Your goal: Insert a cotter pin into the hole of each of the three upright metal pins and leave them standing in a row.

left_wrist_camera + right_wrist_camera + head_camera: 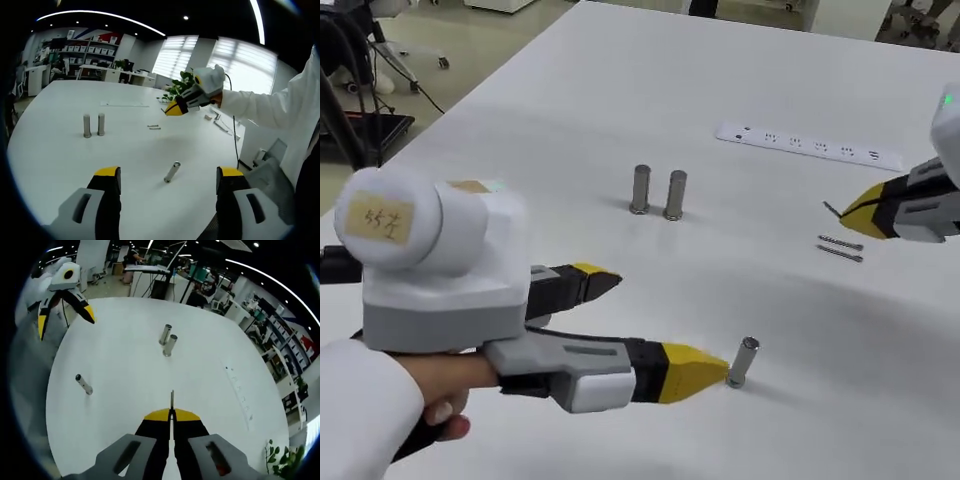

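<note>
- Step in hand, as I judge it: pin the near metal pin (743, 362) first. It stands alone at the near side of the desk (620, 80), well apart from the other two.
- The left gripper (670, 325) has its fingers (107, 182) spread wide and gripping nothing. The near metal pin sits ahead in the gap between them. In the head view one yellow tip is just beside the pin; contact cannot be told.
- The right gripper (171, 412) hangs above the right side of the desk. Its fingers (160, 416) are pressed together on one cotter pin (171, 397), which projects straight out past the tips.
- To do it well: close the left fingers low on the pin's body, square to it, so that it stays upright and the top stays free.
- The cross hole is too small to see here. Turn the pin, or come round with the right gripper, until the hole's axis lines up with the cotter pin.
- Feed it in straight and slowly. Any side load would likely tip the pin.
- Count, metal pins: three. One is near, and the far pair of metal pins (640, 189) stands side by side at mid-desk.
- Count, cotter pins: three. One is held, and two loose cotter pins (840, 243) lie together on the right.
- Count, other: one power strip (810, 146), at the far right.
</note>
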Tool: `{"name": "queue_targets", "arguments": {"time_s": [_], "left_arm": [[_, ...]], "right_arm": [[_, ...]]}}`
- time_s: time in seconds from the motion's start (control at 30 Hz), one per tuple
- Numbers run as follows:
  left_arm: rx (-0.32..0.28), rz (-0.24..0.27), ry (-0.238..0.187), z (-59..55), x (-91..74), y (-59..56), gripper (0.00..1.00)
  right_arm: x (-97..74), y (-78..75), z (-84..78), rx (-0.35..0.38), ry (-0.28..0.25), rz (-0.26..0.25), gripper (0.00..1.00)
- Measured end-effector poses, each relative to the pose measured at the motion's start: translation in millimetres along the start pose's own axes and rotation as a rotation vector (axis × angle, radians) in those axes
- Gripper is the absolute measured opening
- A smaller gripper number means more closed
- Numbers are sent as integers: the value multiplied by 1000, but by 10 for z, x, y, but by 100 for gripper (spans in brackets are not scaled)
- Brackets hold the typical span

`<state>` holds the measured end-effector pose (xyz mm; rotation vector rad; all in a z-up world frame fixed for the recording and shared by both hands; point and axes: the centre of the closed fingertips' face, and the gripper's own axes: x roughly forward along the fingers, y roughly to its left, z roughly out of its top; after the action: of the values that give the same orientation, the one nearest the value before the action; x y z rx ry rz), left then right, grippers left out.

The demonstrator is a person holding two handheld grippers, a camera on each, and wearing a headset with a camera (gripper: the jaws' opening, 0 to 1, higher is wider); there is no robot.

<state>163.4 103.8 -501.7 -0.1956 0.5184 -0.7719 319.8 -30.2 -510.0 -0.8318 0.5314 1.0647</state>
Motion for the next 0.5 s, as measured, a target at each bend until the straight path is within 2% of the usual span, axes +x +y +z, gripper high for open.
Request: {"name": "queue_targets", "arguments": {"time_s": [0.07,0.13,0.33,0.5], "left_arm": [[4,-1,3,25,16,0,75],[16,-5,1,64,38,-11,74],[26,-31,-5,177,126,-73,69],[-2,-65,-16,283,207,-142,62]], "right_arm": [[-51,51,34,-4,-15,-7,0],[-103,108,111,6,-58,-11,0],[-255,284,258,-43,-103,-38,0],[-371,395,361,-71,-140,-81,0]]}}
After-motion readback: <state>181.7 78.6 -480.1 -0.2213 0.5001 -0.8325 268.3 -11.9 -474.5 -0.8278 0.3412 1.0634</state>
